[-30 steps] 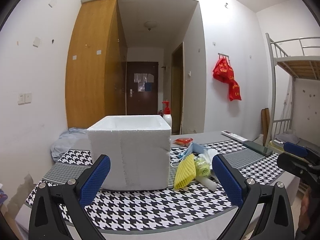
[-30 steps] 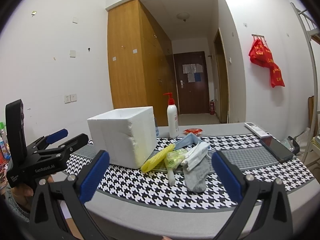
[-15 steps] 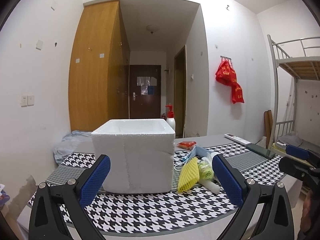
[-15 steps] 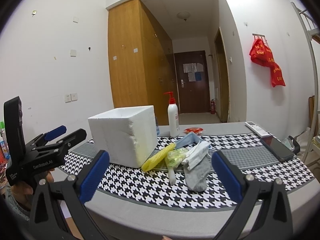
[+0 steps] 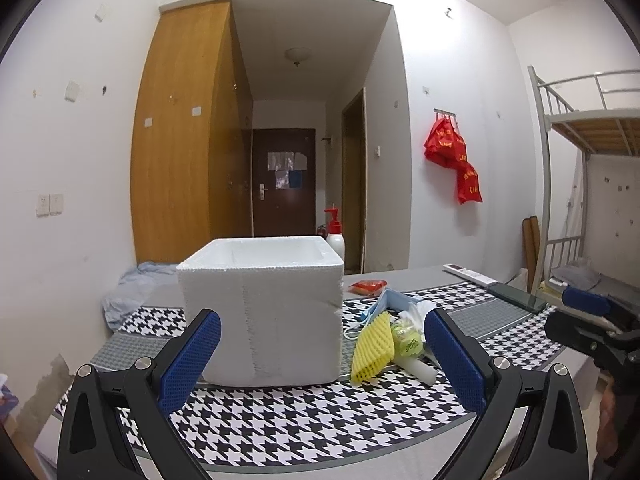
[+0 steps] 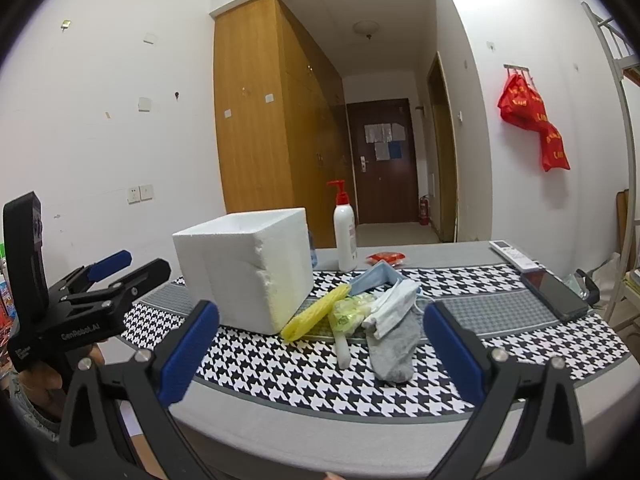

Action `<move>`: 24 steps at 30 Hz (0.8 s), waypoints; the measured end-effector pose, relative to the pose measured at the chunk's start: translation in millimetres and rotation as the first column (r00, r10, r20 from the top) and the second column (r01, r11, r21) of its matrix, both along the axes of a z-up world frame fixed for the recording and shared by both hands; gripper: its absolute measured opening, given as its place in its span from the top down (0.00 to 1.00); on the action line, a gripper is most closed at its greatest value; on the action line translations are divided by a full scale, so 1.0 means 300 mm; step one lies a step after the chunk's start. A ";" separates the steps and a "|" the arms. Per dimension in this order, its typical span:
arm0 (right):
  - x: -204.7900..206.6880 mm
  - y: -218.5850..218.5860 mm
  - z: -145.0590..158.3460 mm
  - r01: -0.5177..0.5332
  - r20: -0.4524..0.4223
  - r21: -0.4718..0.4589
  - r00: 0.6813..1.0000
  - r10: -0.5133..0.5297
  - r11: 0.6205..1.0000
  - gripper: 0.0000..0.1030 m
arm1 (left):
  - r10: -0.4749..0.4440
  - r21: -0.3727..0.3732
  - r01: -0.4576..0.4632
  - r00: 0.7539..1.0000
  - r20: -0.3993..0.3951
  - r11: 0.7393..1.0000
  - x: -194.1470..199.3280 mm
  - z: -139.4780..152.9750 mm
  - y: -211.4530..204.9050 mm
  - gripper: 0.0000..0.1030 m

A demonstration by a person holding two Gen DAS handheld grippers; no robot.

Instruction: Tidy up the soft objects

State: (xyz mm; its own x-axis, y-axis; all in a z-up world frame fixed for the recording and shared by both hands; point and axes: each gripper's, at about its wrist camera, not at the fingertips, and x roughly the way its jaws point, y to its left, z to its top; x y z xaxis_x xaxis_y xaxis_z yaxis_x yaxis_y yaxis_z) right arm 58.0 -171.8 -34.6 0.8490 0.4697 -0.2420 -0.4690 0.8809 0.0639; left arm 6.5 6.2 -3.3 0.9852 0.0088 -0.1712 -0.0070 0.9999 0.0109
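Observation:
A white foam box (image 5: 260, 312) (image 6: 244, 268) stands open-topped on the houndstooth cloth. Right of it lies a pile: yellow foam net (image 5: 372, 348) (image 6: 316, 316), green-printed plastic bag (image 5: 406, 338) (image 6: 350, 308), blue face mask (image 5: 386, 304) (image 6: 374, 276), white cloth (image 6: 394, 306), grey sock (image 6: 394, 346). My left gripper (image 5: 320, 360) is open and empty, at the table's near edge in front of the box. My right gripper (image 6: 320, 356) is open and empty, facing the pile. Each gripper shows in the other's view, the left (image 6: 108, 276) and the right (image 5: 588, 312).
A pump bottle (image 6: 345, 236) stands behind the box. A red packet (image 6: 386, 257), a white remote (image 6: 514, 255) and a black phone (image 6: 554, 289) lie at the back right. A bunk bed (image 5: 592, 140) is at the right, a crumpled grey cloth (image 5: 132, 284) at the table's left end.
The left gripper has tilted down a little, so the scene sits lower in its view. The right gripper has barely moved. Both stay open.

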 end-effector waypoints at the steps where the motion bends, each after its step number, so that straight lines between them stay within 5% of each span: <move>1: 0.002 0.001 0.000 0.000 -0.001 0.000 1.000 0.000 1.000 0.00 | 0.003 0.006 -0.003 1.000 -0.001 1.000 0.002 -0.003 -0.002 0.01; 12: 0.020 -0.007 -0.003 0.005 -0.013 0.001 1.000 -0.005 1.000 0.00 | -0.030 -0.039 0.029 0.999 -0.029 0.999 0.033 -0.003 0.007 0.01; 24: 0.094 -0.019 -0.034 0.022 -0.061 -0.023 0.998 -0.023 0.999 0.00 | -0.098 0.016 0.100 0.989 -0.107 0.995 0.122 -0.040 -0.053 0.01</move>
